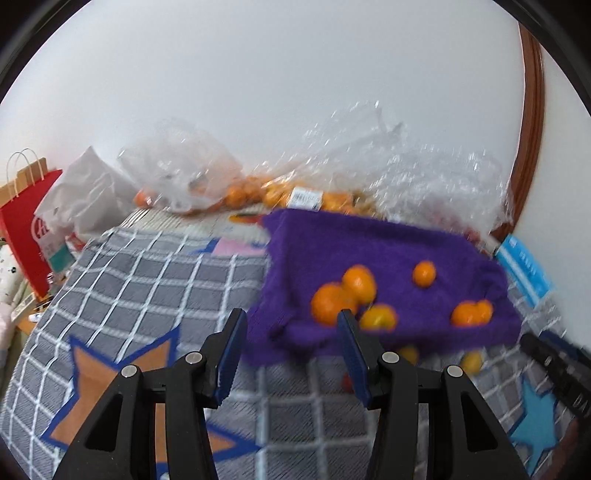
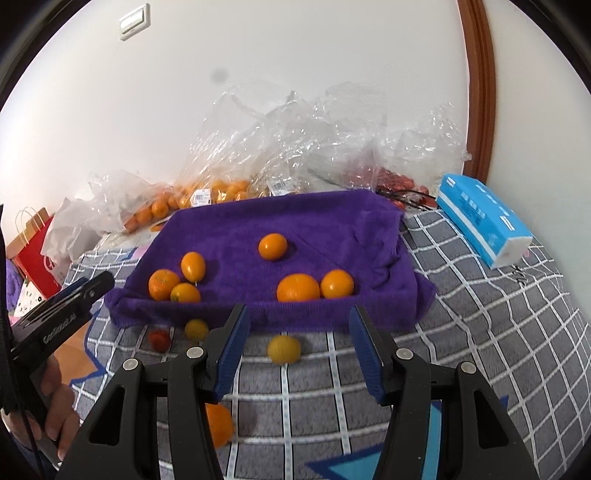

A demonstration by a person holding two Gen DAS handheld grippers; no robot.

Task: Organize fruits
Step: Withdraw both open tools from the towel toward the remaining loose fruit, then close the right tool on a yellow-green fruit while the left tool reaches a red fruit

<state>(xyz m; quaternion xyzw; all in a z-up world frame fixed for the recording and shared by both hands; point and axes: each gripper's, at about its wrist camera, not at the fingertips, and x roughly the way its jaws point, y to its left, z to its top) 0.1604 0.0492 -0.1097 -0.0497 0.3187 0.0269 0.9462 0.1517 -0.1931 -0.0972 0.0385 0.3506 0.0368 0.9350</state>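
Six glossy round orange fruits (image 2: pixel 297 287) lying mid-frame on folded purple towel (image 2: pixel 332 221), clear plastic bags (image 2: pixel 207 192) of oranges behind; left gripper (image 1: pixel 291 325) and right gripper (image 2: pixel 297 321) both agape, empty.

A grey checked blanket (image 2: pixel 480 314) with white grid lines and orange and blue star patches fills the lower frame. At the right edge a blue tissue pack (image 2: pixel 484 225) lies on it. At far left stand a red paper bag (image 2: pixel 31 254) with white handles and a white plastic bag (image 2: pixel 64 229). Upper left, a white wall switch (image 2: pixel 135 21); upper right, a curved brown door frame (image 2: pixel 478 85).
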